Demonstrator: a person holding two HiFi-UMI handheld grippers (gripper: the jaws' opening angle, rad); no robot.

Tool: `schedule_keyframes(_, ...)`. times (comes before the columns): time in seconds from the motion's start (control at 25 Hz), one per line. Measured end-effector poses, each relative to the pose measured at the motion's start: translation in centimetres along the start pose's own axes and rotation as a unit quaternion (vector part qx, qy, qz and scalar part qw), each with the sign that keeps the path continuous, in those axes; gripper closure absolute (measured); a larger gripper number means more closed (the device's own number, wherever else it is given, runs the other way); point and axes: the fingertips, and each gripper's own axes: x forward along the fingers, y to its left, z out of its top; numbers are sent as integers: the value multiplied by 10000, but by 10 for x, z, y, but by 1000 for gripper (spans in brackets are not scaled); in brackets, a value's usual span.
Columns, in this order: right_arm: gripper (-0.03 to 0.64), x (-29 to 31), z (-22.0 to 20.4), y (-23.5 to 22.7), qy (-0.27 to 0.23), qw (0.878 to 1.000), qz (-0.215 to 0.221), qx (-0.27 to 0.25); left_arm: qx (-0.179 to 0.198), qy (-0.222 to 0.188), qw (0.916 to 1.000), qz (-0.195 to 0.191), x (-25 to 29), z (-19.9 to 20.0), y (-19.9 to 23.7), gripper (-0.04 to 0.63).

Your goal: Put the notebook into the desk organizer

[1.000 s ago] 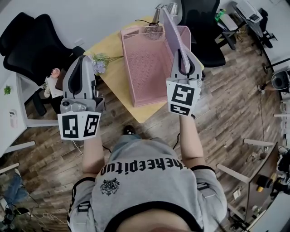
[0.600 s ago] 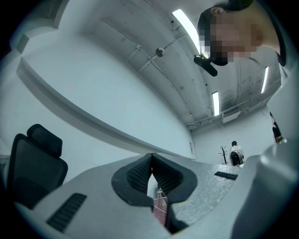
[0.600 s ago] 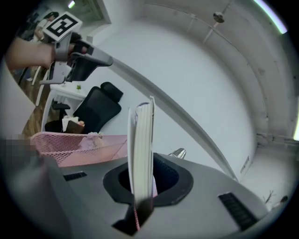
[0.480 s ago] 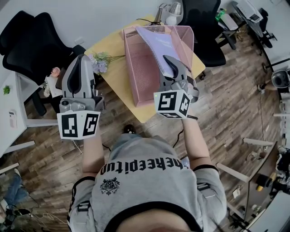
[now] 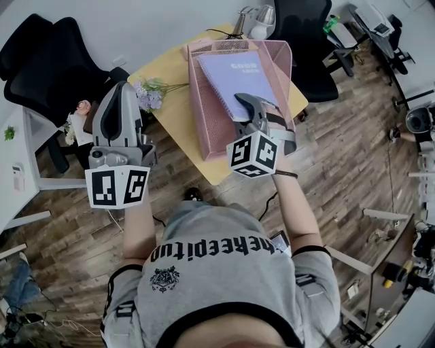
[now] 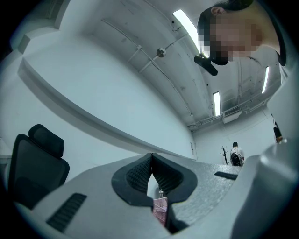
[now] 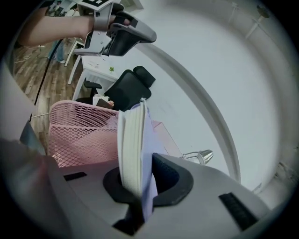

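A lilac notebook lies nearly flat inside the pink mesh desk organizer on the yellow table. My right gripper is shut on the notebook's near edge. In the right gripper view the notebook stands edge-on between the jaws, white pages to the left, lilac cover to the right, with the pink mesh organizer behind it. My left gripper is held off the table's left side, jaws shut and empty. In the left gripper view the left gripper points up at a white wall.
Artificial flowers lie on the yellow table left of the organizer. A silver desk lamp stands at the table's far edge. Black office chairs stand at the left and behind the table. Wooden floor surrounds the table.
The right gripper has swung the notebook from upright above the organizer's right wall down to nearly flat inside the organizer. The left gripper has stayed still.
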Motion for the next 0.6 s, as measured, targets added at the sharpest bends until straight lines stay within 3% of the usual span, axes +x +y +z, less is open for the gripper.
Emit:
schedule_keyframes(0.24,581,8,-4,12,223,9988,429,-74,2,16,10000,-5,-3,1,0,591)
schedule_keyframes(0.6,548,8,-4,23,304,9906,1292,333,-6,13,10000,-51,-5,2,-2,591)
